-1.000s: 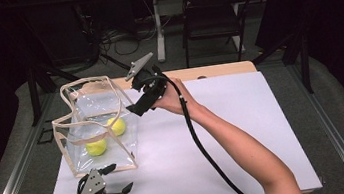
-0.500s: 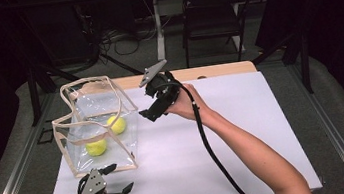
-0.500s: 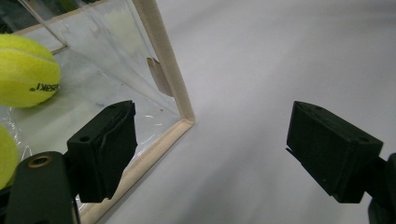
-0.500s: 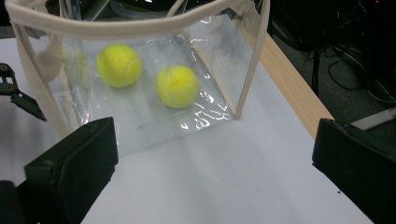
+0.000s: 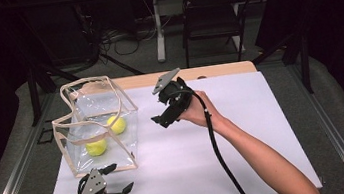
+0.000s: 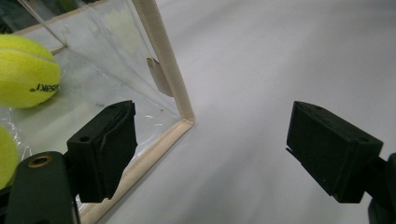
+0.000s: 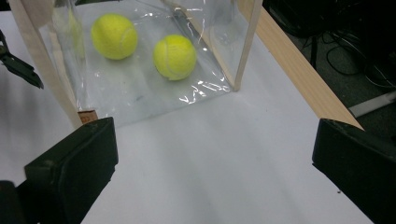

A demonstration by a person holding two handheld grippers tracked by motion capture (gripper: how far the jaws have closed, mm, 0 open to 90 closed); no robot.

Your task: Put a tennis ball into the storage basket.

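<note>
A clear plastic bag (image 5: 93,118) with beige trim stands open at the table's left. Two yellow tennis balls (image 5: 116,125) (image 5: 96,147) lie inside it, also seen through the wall as balls (image 7: 114,36) (image 7: 175,56). My right gripper (image 5: 157,108) hovers open to the right of the bag, aimed at it, with nothing between its jaws (image 7: 210,172). My left gripper (image 5: 120,178) rests open near the front edge, just in front of the bag's near right corner (image 6: 184,122). One ball (image 6: 25,70) sits behind its left jaw.
A white sheet (image 5: 255,131) covers the table, with a wooden strip (image 5: 222,69) along the back edge. The right gripper's cable (image 5: 214,142) trails along the forearm. A chair (image 5: 210,16) and a table leg (image 5: 158,28) stand on the floor beyond.
My right gripper has drawn back to the right, away from the bag's top. The left gripper and the balls have stayed put.
</note>
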